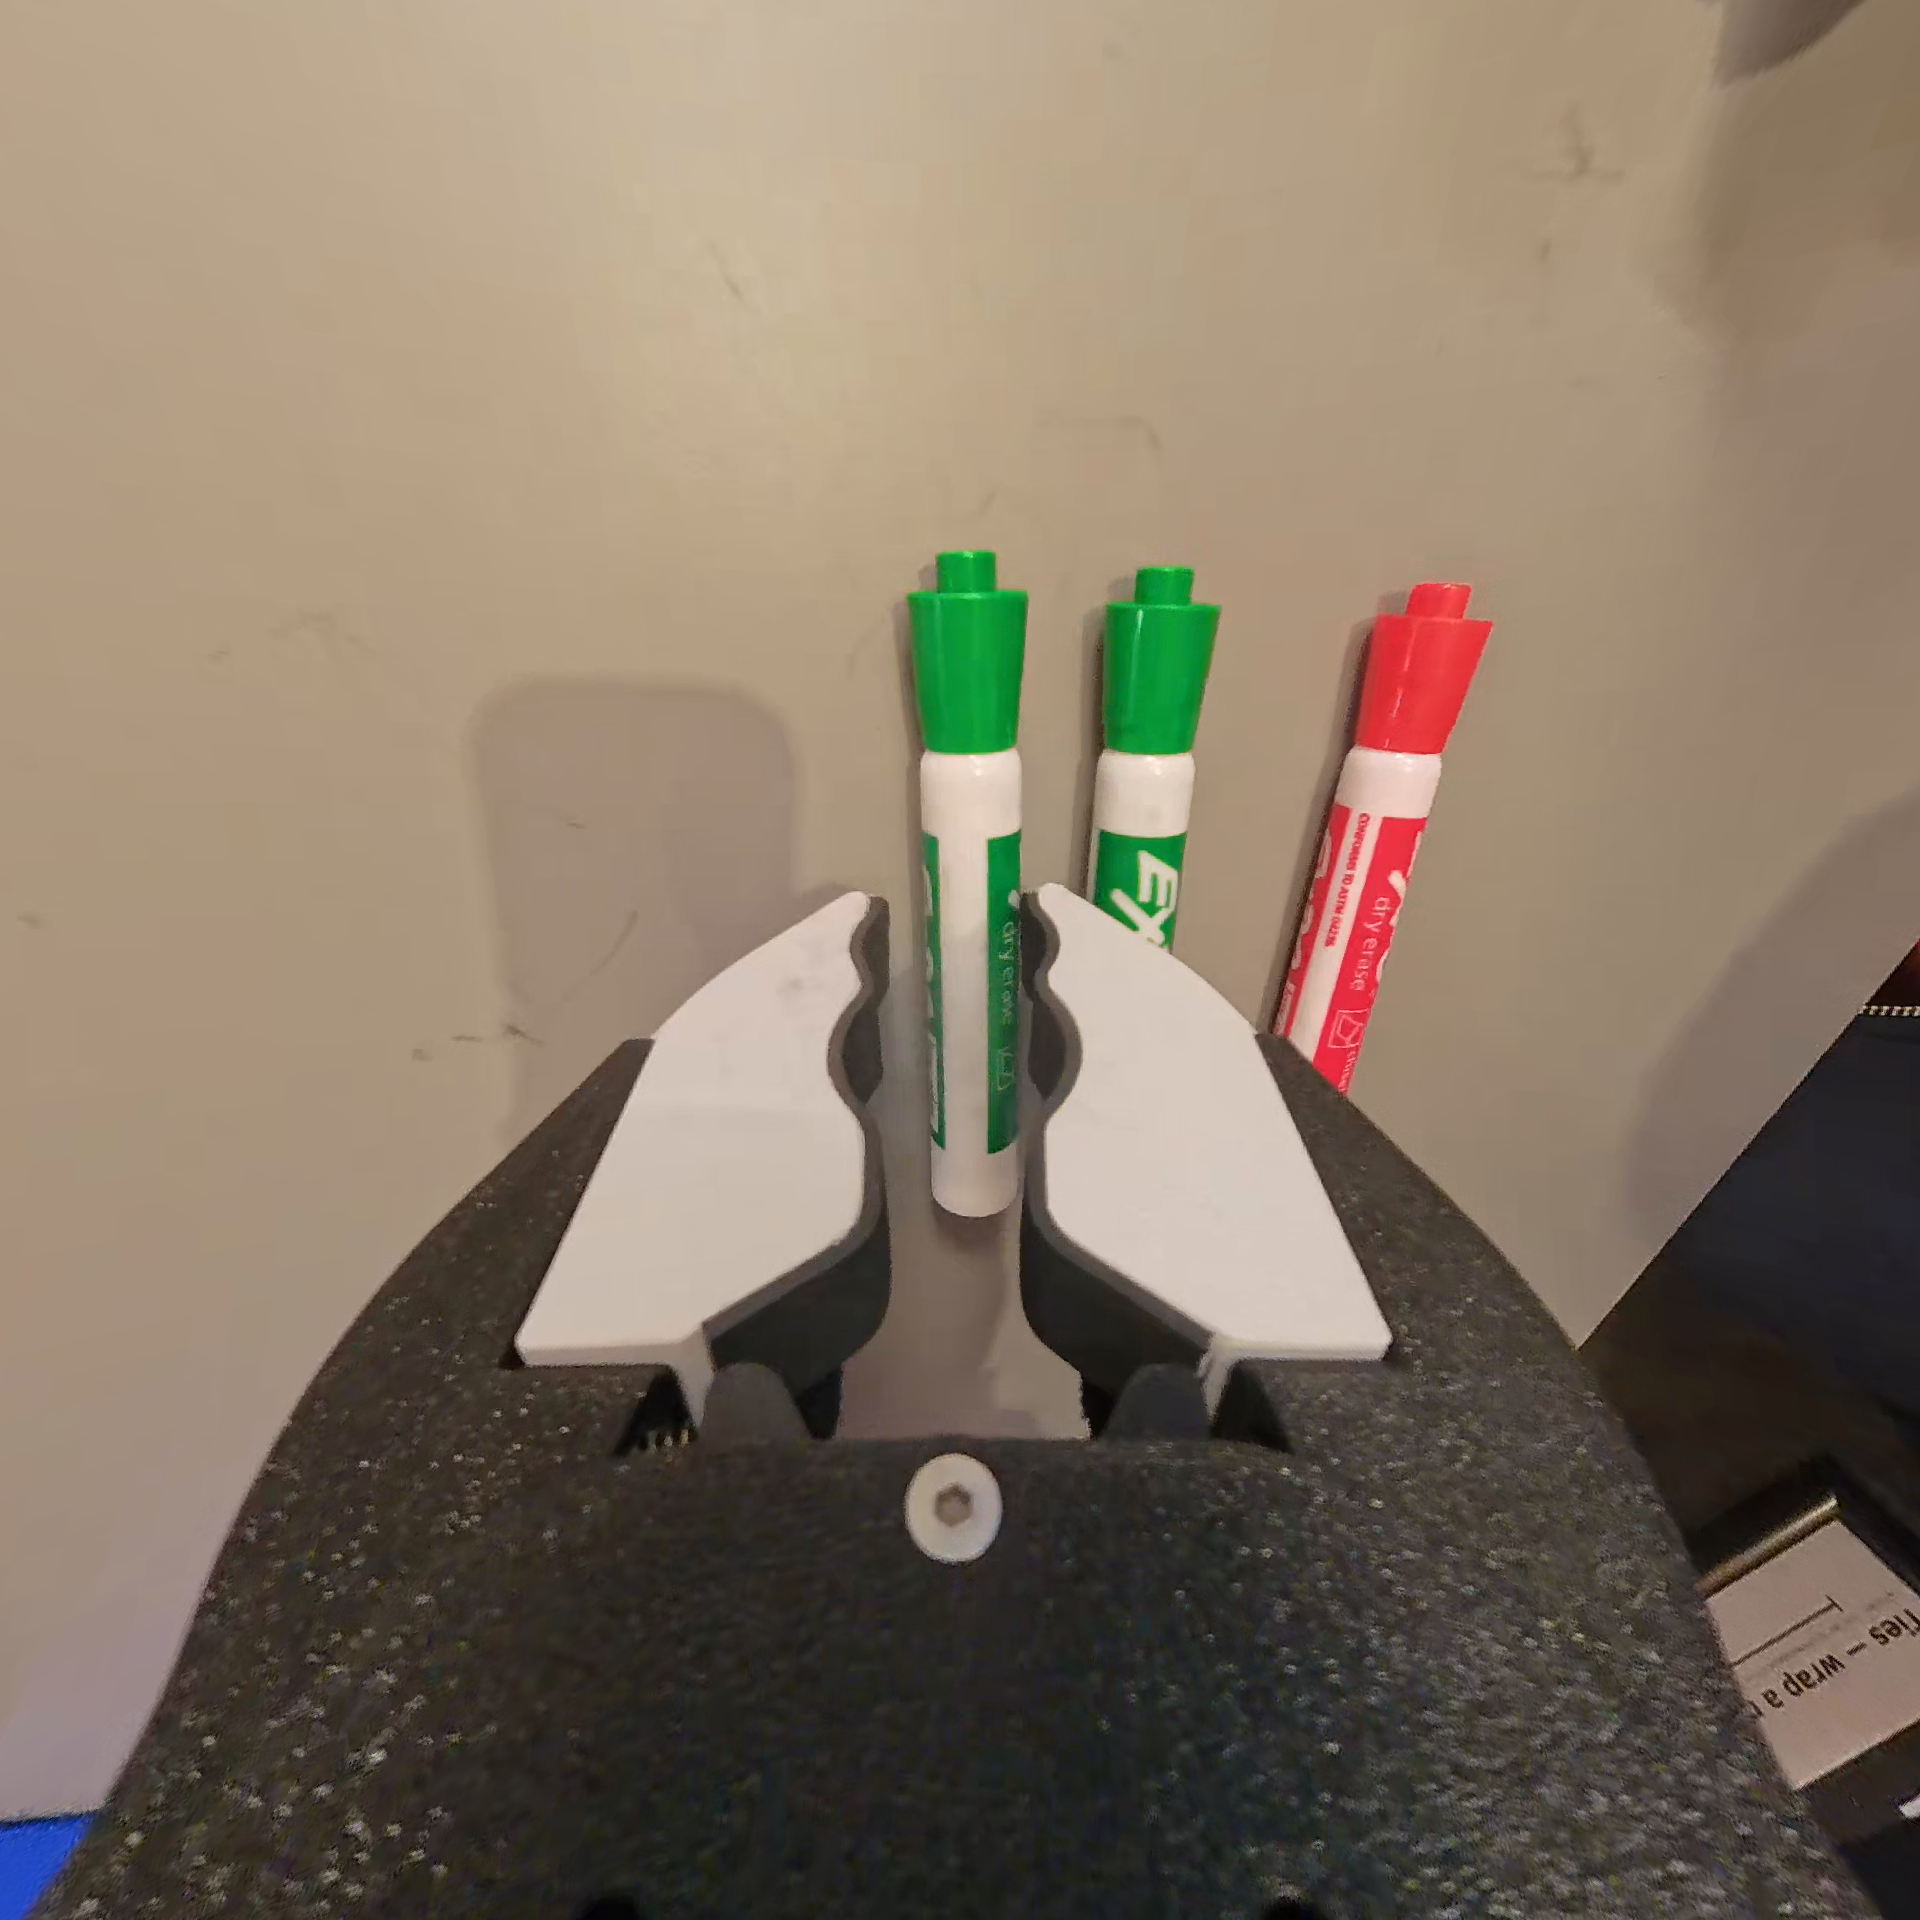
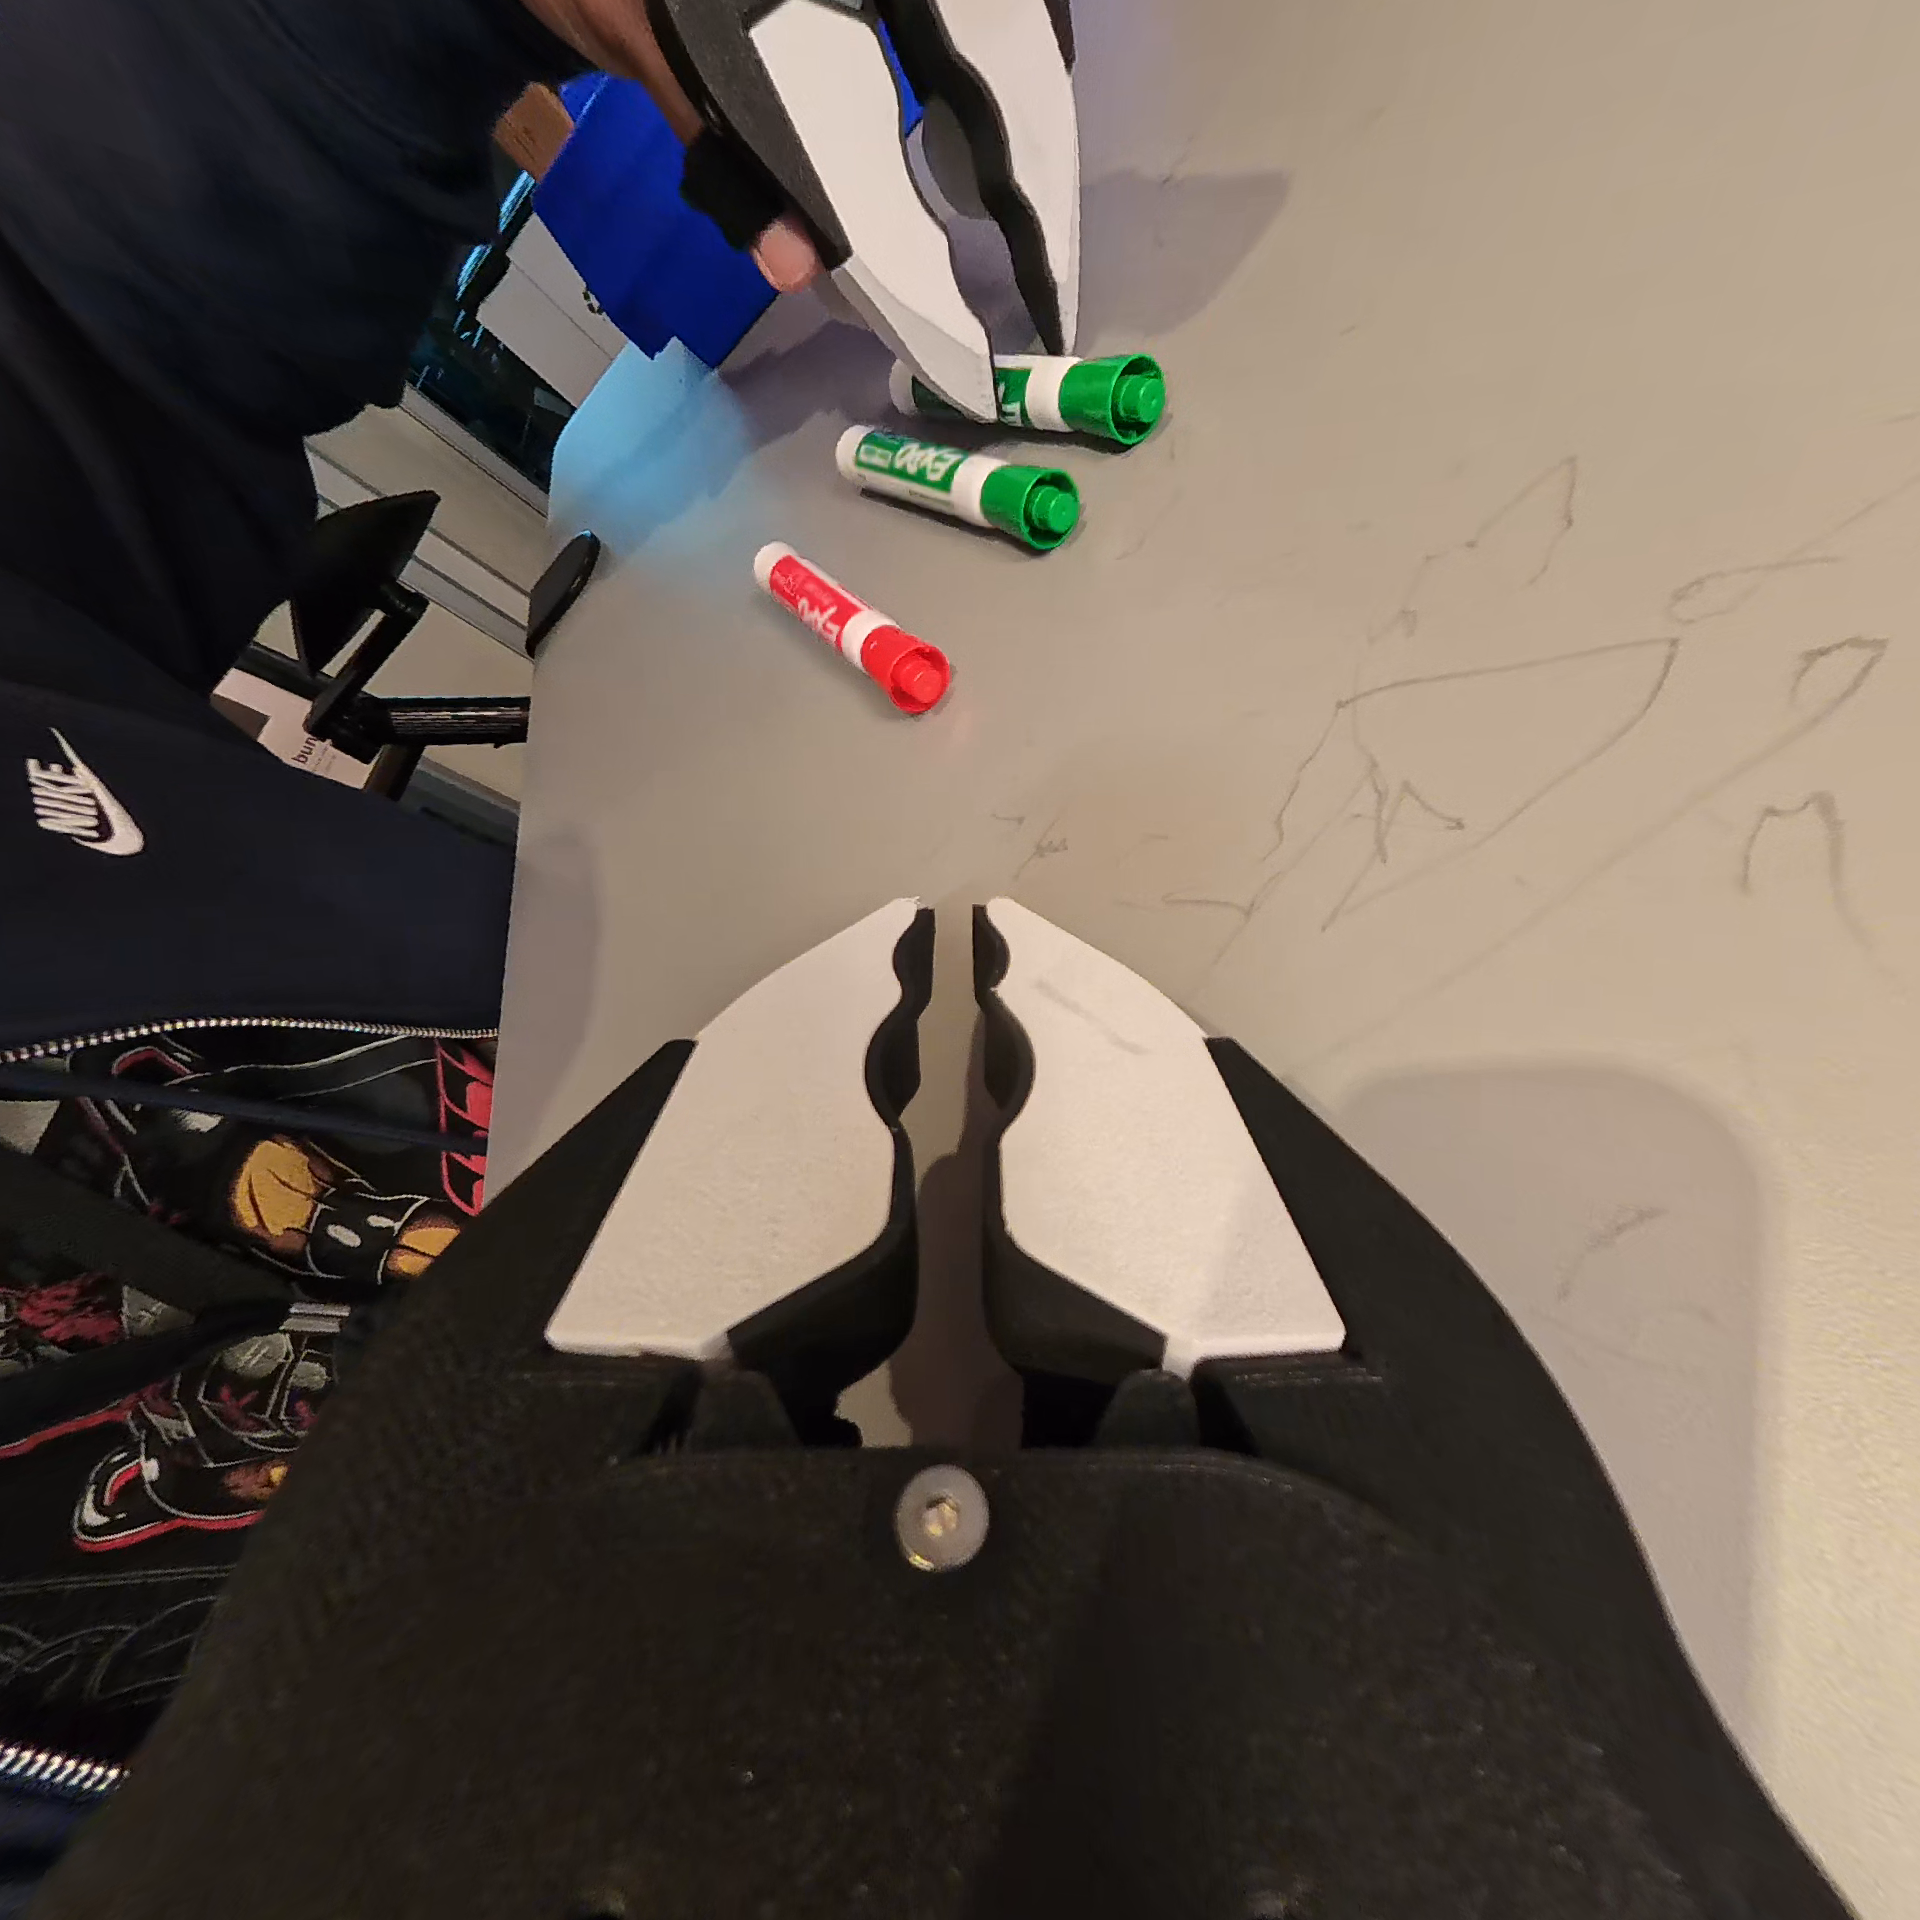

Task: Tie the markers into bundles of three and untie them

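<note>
- Three capped dry-erase markers lie loose and side by side on the pale grey tabletop (image 1: 416,520), none touching another and nothing tying them.
- The left gripper (image 1: 956,914), with white fingers on a black foam-textured body, straddles the first green-capped white marker (image 1: 971,935). Its jaws stand apart with a finger on either side of the barrel. Whether the pads actually touch the barrel is hard to make out.
- From the right wrist view, that same gripper (image 2: 1013,379) comes down from above onto this marker (image 2: 1091,400), and one white finger (image 2: 935,322) covers the barrel's back end.
- The second green-capped marker (image 1: 1148,748) lies just beside it, its lower barrel hidden behind the left gripper's right-hand finger (image 1: 1164,1091).
- The red-capped marker (image 1: 1382,831) lies farther out, its tail cut off by the gripper body.
- The right gripper (image 2: 954,914) hangs over bare table, well apart from the markers, its jaws nearly together and holding nothing.
- A person's dark sleeve (image 2: 208,208) and a blurred blue block (image 2: 644,229) crowd the table's edge.
</note>
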### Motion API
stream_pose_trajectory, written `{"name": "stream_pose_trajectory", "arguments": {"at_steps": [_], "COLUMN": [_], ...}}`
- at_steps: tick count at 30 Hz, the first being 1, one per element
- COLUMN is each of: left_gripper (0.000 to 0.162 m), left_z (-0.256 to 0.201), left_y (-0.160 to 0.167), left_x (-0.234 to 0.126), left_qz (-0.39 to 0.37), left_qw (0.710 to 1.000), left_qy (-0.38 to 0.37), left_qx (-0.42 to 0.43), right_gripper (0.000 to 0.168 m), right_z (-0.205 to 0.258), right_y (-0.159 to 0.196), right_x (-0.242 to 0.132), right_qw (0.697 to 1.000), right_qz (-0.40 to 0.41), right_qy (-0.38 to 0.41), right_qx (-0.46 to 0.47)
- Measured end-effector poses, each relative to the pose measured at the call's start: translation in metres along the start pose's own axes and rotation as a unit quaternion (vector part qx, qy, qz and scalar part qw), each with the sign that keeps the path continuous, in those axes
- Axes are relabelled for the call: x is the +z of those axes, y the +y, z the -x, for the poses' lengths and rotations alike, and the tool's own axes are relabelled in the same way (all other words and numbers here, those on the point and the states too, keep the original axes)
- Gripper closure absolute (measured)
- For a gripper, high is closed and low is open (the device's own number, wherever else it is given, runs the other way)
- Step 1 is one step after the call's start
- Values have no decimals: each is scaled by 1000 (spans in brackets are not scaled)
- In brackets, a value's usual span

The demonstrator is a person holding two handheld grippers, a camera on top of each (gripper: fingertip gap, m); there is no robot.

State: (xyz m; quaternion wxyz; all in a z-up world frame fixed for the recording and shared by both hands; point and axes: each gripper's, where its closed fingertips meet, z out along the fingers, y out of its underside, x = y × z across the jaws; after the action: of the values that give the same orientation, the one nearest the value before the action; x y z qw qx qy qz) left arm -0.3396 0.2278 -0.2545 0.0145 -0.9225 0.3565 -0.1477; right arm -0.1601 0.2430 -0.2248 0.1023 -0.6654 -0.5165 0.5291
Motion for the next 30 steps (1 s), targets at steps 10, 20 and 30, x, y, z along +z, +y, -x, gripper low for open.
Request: {"name": "stream_pose_trajectory", "arguments": {"at_steps": [10, 20, 30], "left_gripper": [137, 137, 137], "left_z": [-4, -7, -3], "left_y": [4, 3, 3], "left_x": [1, -6, -10], "left_qz": [-13, -26, -33], "left_qw": [1000, 1000, 999], "left_qy": [4, 1, -2], "left_qx": [-3, 0, -3], "right_gripper": [161, 161, 161], "right_z": [0, 0, 0], "right_y": [0, 0, 0], "right_x": [1, 1, 0], "right_qw": [1000, 1000, 1000], "right_qz": [2, 2, 1], "right_qy": [3, 3, 3], "right_qx": [-1, -2, -3]}}
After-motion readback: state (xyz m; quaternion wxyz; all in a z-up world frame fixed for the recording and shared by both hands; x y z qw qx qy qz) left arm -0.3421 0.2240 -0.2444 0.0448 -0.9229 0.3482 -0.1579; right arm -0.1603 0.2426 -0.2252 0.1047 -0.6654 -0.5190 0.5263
